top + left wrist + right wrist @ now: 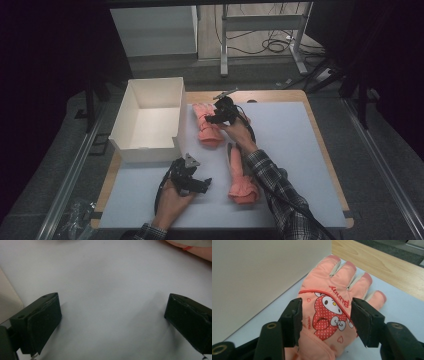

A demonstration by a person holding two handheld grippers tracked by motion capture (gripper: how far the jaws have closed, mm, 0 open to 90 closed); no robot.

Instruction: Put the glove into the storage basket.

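Covering the wooden table (pixel 280 95), a pale mat (pixel 290 150) carries both gaping claws, left claw (pixel 204 184) and right claw (pixel 209 120).

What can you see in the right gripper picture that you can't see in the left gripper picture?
The right gripper view has a pink glove with a cartoon bunny, lying beside the white box, between the open right gripper's jaws. The left gripper view has the open left gripper over bare mat and a bit of pink at the top corner. Both share the pale blue mat.
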